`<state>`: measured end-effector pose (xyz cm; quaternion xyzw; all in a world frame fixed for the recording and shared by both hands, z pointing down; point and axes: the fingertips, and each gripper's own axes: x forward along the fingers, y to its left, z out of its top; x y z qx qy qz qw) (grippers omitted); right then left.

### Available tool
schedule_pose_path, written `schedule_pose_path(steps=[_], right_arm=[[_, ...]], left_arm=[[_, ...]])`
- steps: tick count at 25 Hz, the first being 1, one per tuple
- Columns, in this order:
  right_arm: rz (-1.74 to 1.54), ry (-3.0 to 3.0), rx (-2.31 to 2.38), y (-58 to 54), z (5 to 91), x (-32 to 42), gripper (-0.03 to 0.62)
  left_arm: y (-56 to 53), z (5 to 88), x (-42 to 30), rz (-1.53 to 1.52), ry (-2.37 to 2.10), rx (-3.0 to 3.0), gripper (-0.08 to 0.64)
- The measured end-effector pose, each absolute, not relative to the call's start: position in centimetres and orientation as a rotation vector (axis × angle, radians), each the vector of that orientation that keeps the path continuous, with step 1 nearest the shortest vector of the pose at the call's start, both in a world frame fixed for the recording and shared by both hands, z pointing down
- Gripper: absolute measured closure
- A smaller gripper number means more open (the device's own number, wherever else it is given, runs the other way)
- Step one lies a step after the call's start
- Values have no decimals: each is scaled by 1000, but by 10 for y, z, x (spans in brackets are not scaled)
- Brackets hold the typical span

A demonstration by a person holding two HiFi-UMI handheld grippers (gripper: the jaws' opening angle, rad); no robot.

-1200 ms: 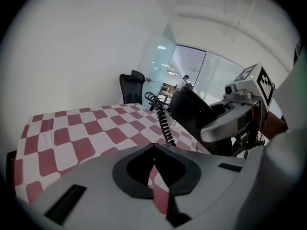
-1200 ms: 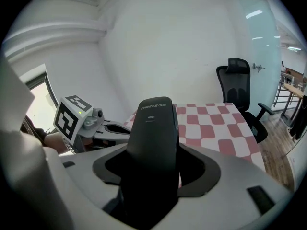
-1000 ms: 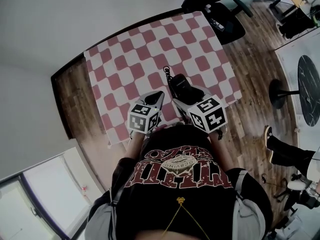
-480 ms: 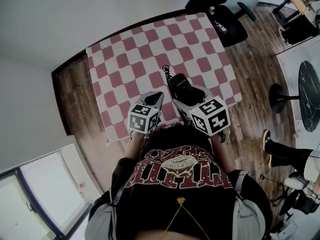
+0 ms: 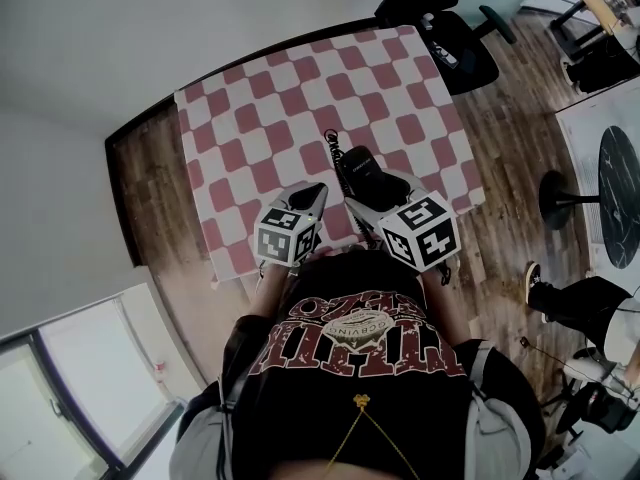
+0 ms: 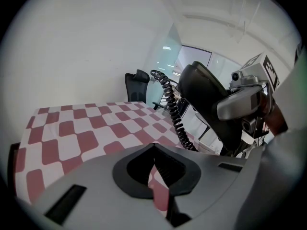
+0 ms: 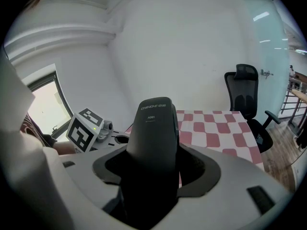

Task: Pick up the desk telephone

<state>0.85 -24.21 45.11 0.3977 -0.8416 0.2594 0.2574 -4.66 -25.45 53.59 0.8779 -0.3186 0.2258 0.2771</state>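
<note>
My right gripper [image 5: 366,194] is shut on the black telephone handset [image 5: 362,171], which it holds above the near edge of the checkered table [image 5: 300,98]. In the right gripper view the handset [image 7: 153,138] stands upright between the jaws and fills the gap. Its coiled cord [image 5: 333,152] trails toward the table's middle; the cord [image 6: 174,113] hangs from the handset [image 6: 207,104] in the left gripper view. No telephone base is visible. My left gripper [image 5: 314,194] is just left of the handset, shut, with nothing between its jaws [image 6: 154,152].
A red-and-white checkered cloth covers the table. A black office chair [image 5: 440,23] stands at its far right corner. To the right, a round black table [image 5: 615,168] and a seated person's leg [image 5: 572,300] are on the wooden floor. White walls bound the left.
Both grippers and the handset keep their places. The head view has drifted slightly, and the leg at the right has shifted.
</note>
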Motion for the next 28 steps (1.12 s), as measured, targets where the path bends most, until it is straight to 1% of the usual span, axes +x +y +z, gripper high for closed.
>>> schedule_pose_path(steps=[28], right_arm=[[744,-2272,1053,-233,462,13,296]], left_arm=[[-249,538,-39,611,-834,2358,552]])
